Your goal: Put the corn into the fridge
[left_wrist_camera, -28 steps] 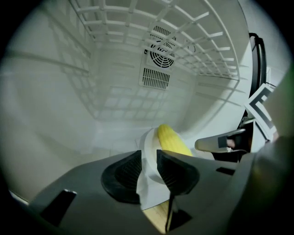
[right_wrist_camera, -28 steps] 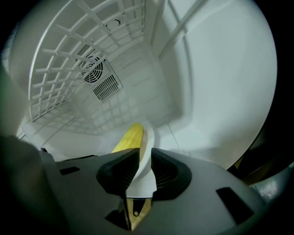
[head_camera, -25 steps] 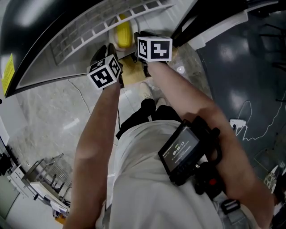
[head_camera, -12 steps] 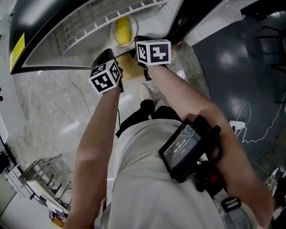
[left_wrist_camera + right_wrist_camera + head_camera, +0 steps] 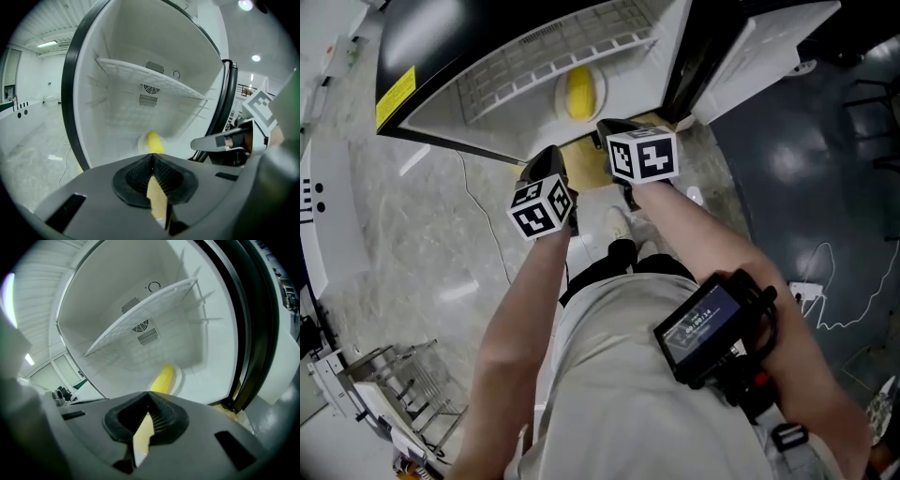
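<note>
Fridge (image 5: 502,127) is standing open, filling the 12 o'clock part of the head view, with its door (image 5: 769,47) swinging out at 1 o'clock. Wire shelf (image 5: 562,52) is sitting across the upper interior. Left gripper (image 5: 151,161) and right gripper (image 5: 149,408) are hovering side by side just outside the opening. Both have their jaws pressed together with nothing between them. White plate (image 5: 561,97) is resting on the fridge floor under the shelf. Corn (image 5: 579,92) is lying on that plate, at 12 o'clock from both grippers and well apart from them.
</note>
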Demonstrator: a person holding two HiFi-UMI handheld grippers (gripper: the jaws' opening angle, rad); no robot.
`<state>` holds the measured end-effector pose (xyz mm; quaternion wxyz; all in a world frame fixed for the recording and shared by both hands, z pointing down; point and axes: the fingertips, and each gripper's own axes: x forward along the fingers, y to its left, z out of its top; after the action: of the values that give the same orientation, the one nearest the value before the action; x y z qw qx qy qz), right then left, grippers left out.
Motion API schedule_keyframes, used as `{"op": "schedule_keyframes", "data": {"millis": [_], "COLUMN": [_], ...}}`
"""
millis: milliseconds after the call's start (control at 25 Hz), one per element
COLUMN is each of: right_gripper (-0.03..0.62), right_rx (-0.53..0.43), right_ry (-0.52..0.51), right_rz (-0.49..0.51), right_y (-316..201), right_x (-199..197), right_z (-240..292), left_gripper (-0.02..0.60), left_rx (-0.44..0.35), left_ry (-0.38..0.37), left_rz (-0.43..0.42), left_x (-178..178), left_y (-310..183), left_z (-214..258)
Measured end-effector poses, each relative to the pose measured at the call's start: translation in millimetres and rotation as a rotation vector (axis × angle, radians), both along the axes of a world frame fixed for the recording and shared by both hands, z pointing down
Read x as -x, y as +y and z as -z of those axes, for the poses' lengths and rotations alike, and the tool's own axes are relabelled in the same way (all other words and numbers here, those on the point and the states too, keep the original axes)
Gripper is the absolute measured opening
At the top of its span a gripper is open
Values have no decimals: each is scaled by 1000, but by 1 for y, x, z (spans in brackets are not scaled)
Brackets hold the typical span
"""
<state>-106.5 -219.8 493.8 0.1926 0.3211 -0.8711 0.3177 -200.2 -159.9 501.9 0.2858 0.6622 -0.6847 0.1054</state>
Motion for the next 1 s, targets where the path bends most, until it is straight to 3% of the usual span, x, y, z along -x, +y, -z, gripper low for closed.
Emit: {"op": "schedule_keyframes", "data": {"millis": [320,720,1000], "right_gripper": [11,10,10], "right_rx": [-93,-141,-192], "right_ry": [-72,-234,-329], "right_rz": [135,259,281], "right_y": [22,42,49], "right_x": [6,-2,-23], "right_z": [37,69,89], "left_gripper": [8,8,8], "left_rx": [-49,-169,-241], "left_ry": [-23,34,25], "left_rz": [-67,-77,-123], "left_x": [-4,-4,-6], "left_y": [32,54,67], "left_z": [25,62,76]}}
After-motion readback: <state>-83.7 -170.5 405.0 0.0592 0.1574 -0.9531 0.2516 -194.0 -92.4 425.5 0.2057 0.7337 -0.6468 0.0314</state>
